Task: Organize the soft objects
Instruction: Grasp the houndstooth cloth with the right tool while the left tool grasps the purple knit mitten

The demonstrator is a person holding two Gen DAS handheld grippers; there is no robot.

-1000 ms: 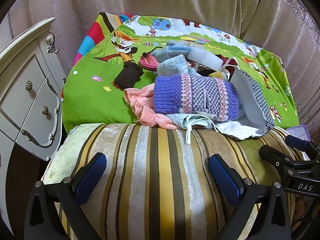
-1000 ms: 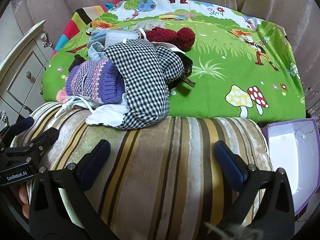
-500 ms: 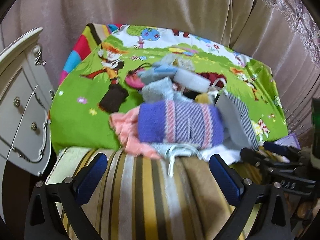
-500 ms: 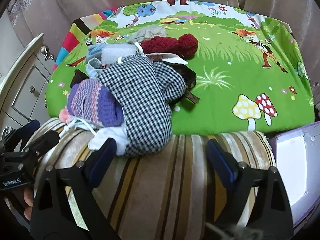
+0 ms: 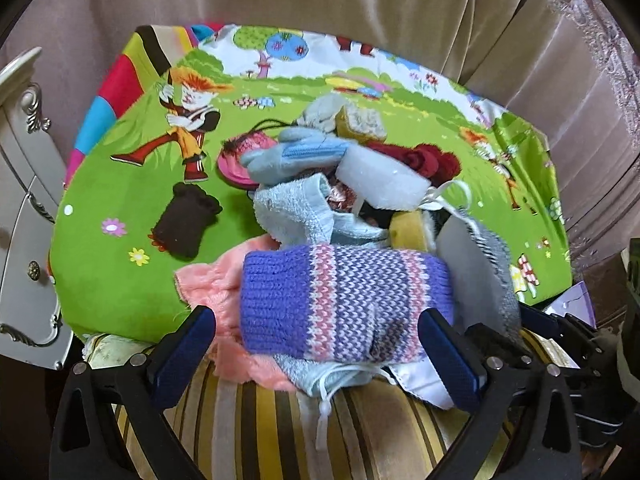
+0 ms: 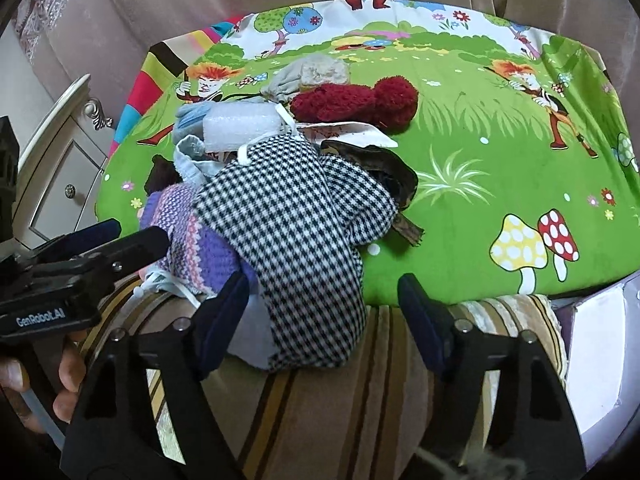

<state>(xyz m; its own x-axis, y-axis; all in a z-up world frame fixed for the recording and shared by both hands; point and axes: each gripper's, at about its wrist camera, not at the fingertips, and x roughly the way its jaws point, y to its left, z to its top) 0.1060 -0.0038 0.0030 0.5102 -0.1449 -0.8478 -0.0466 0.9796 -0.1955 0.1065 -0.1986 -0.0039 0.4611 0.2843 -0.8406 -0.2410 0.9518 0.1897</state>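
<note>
A pile of soft things lies on a green cartoon cloth. My left gripper is open, its fingers either side of a purple knitted piece at the pile's near edge, above a pink cloth. My right gripper is open, over the near end of a black-and-white checked cloth. A white foam block, a dark red fluffy piece, a light blue towel and a brown sock also lie there. The left gripper also shows in the right wrist view.
A striped cushion lies under both grippers. A white drawer chest stands at the left. A purple box sits at the right. Beige curtains hang behind the cloth.
Both grippers have moved forward from over the striped cushion to the near edge of the pile. The left now straddles the purple knit, the right reaches the checked cloth.
</note>
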